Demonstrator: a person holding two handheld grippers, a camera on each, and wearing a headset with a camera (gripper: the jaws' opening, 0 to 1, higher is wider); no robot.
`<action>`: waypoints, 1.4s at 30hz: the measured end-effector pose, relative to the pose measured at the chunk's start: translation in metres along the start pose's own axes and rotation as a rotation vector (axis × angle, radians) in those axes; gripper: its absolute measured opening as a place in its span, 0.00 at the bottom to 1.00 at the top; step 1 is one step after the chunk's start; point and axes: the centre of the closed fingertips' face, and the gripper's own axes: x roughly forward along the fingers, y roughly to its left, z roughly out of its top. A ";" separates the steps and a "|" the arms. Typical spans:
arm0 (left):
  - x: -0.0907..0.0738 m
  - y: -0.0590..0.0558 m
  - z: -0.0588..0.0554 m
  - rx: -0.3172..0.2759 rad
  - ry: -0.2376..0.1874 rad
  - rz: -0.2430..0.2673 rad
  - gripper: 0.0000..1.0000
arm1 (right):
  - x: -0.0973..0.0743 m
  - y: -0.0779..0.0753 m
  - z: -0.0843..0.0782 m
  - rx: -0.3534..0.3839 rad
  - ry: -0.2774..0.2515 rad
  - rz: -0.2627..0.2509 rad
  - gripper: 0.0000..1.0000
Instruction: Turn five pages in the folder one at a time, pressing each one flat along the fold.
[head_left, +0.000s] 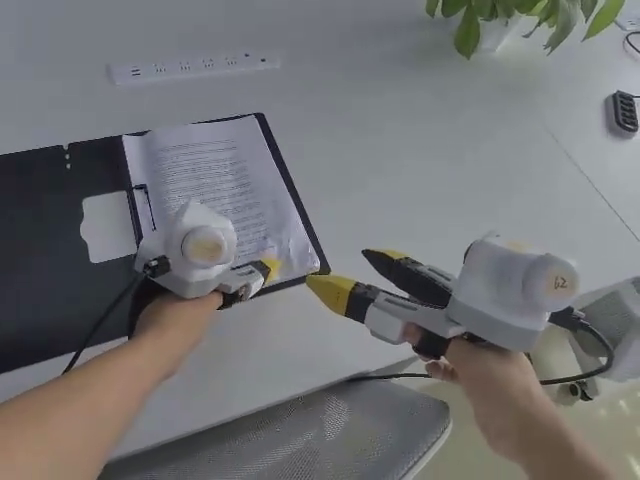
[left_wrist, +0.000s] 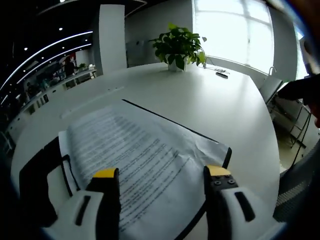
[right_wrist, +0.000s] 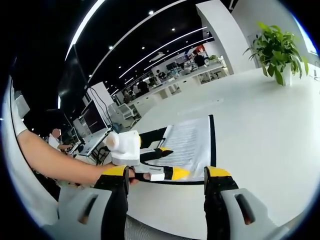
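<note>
The black folder (head_left: 40, 260) lies open on the white tabletop (head_left: 430, 170), a printed page (head_left: 215, 180) lying flat on its right half. The left hand-held gripper (head_left: 255, 275) sits over the page's near right corner, at the folder's lower edge. In its own view its jaws are spread with the sheet running out between them, and whether they touch the paper cannot be told. The right hand-held gripper (head_left: 352, 272) hangs just off the folder's right edge near that corner, apart from the folder, pointing towards it with its jaws parted and nothing in them. A power strip (head_left: 195, 67) lies beyond the folder, a plant (head_left: 515, 20) stands at the far side, and a grey chair (head_left: 300, 430) sits at the near edge. Around it is an open office with a white pillar (left_wrist: 111, 37) and bright windows (left_wrist: 232, 30).
</note>
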 end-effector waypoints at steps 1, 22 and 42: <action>0.001 0.000 -0.001 0.001 0.000 0.005 0.68 | 0.001 0.000 -0.001 0.001 -0.002 0.002 0.60; 0.003 -0.011 0.001 0.048 -0.057 -0.044 0.34 | 0.010 -0.003 -0.005 0.035 0.005 0.015 0.60; 0.004 -0.006 -0.002 0.063 -0.036 -0.017 0.09 | 0.027 -0.009 -0.008 0.046 0.025 0.025 0.60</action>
